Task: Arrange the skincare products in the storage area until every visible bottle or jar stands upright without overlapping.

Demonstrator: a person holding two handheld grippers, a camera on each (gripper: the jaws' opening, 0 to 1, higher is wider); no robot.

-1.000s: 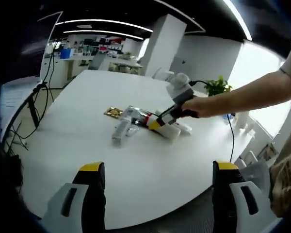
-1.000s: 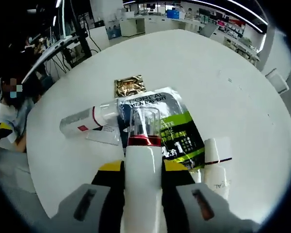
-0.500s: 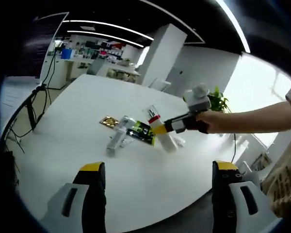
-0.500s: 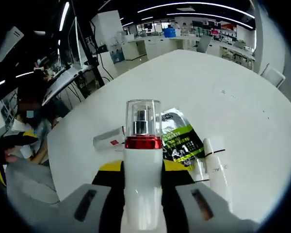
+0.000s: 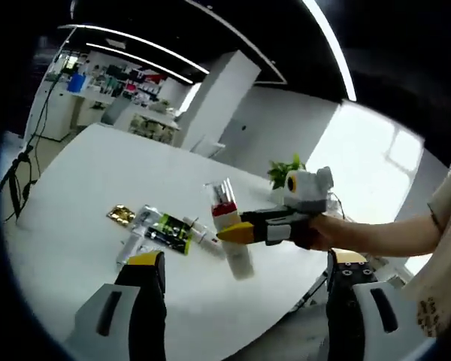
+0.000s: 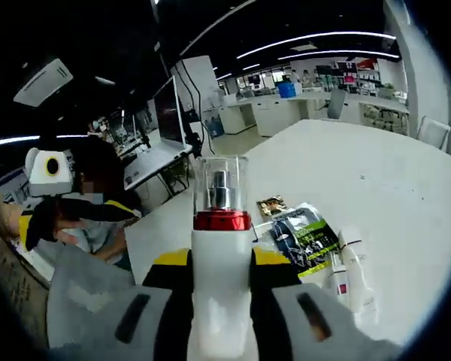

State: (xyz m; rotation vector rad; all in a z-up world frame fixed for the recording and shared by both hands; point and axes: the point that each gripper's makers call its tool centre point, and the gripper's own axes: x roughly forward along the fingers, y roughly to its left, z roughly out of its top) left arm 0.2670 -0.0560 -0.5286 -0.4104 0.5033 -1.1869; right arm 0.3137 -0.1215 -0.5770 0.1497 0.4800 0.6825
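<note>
White tabletop (image 5: 75, 195) spreads wide under me, round-edged, in an open office. My right gripper (image 6: 221, 274) is clamped on the pump bottle (image 6: 221, 248), a white body with a red collar and clear cap, lifted clear of the table and upright along my jaws. In the left gripper view that same bottle (image 5: 231, 233) hangs at about three o'clock from the pile. My left gripper (image 5: 240, 308) has its jaws wide apart, nothing between them. A green-and-black sachet (image 5: 169, 229) lies flat with white tubes (image 6: 353, 274) beside it, and a small gold packet (image 5: 121, 215) sits at nine o'clock of the sachet.
</note>
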